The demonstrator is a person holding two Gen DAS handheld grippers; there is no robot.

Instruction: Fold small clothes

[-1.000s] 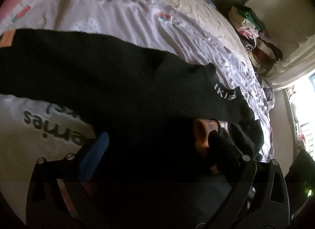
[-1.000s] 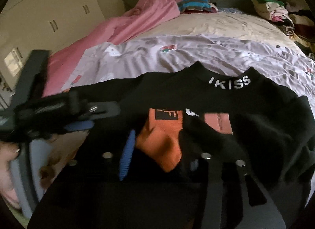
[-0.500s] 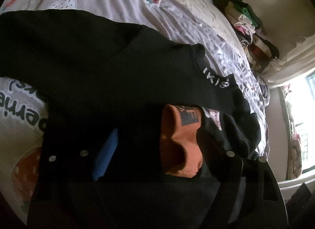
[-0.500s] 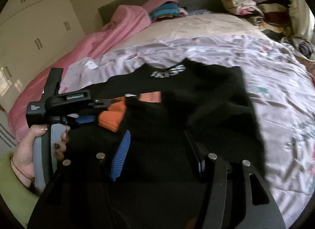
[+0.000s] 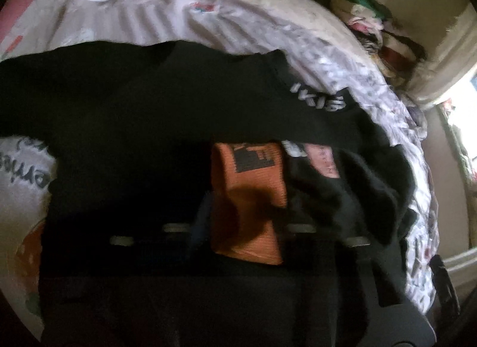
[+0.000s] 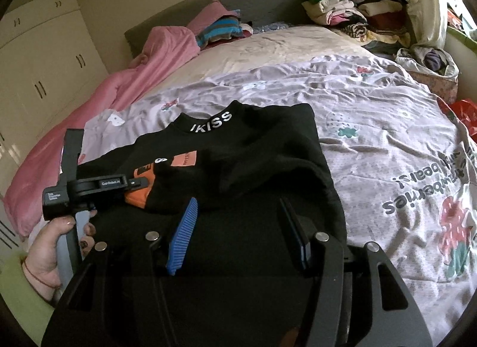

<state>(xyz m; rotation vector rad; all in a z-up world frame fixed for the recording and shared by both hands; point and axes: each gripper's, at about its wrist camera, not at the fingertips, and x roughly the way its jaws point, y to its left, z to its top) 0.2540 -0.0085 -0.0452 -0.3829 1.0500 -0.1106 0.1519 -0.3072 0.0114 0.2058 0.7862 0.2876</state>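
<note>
Two grippers: both over one black long-sleeved top [image 6: 238, 162] with white "IKISS" lettering on its collar, spread on a lilac printed bedsheet [image 6: 387, 126].
Left gripper [image 6: 140, 182]: left of the top's collar, held in a hand [image 6: 56, 245]; its jaws have come together on the orange cuff [image 5: 250, 197] of the top's folded-in sleeve.
Right gripper [image 6: 238, 227]: below the collar, blue-padded jaws apart above black fabric, pressing nothing.
Clothes pile [image 6: 351, 12]: far right of the collar.
</note>
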